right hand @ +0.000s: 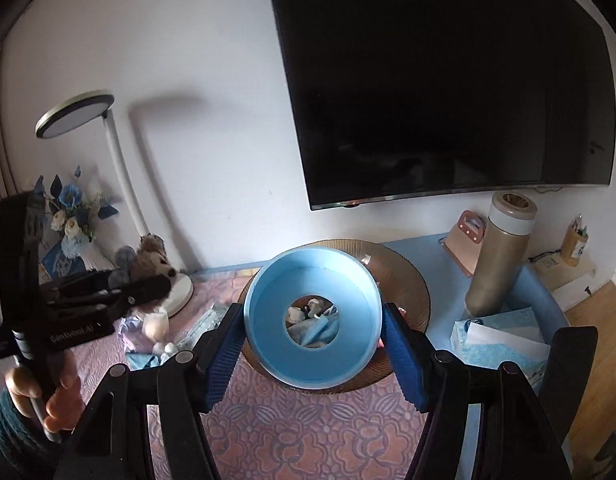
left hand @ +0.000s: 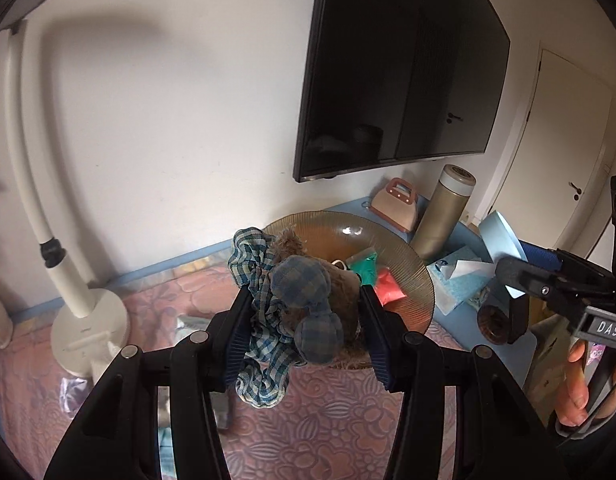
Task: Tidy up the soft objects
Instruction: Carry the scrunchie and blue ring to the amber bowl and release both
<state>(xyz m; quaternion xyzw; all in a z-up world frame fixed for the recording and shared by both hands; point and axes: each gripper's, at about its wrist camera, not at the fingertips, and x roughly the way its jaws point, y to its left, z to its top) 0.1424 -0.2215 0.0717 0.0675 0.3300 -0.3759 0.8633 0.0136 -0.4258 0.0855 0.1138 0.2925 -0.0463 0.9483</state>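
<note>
Left gripper [left hand: 306,316]: clamped on brown plush toy in blue checked cloth [left hand: 292,308].
Right gripper [right hand: 313,340]: gripping round pale-blue plastic ring [right hand: 311,314].
Ribbed amber glass plate [right hand: 411,280]: twelve o'clock.

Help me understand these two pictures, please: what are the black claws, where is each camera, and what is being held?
No robot here: a person holds a hand-operated two-finger gripper in each hand, and a fisheye camera on each looks out along its fingers.

The left wrist view shows the left gripper clamped on a plush toy dressed in blue checked cloth. At its right edge you see the person's right hand.

The right wrist view shows the right gripper clamped on a light blue ring-shaped bowl with a hole in its middle.

Below lie a pink patterned cloth, a brown ribbed plate with green and red items, a tall flask, tissues and a white lamp. A dark screen hangs on the wall.
</note>
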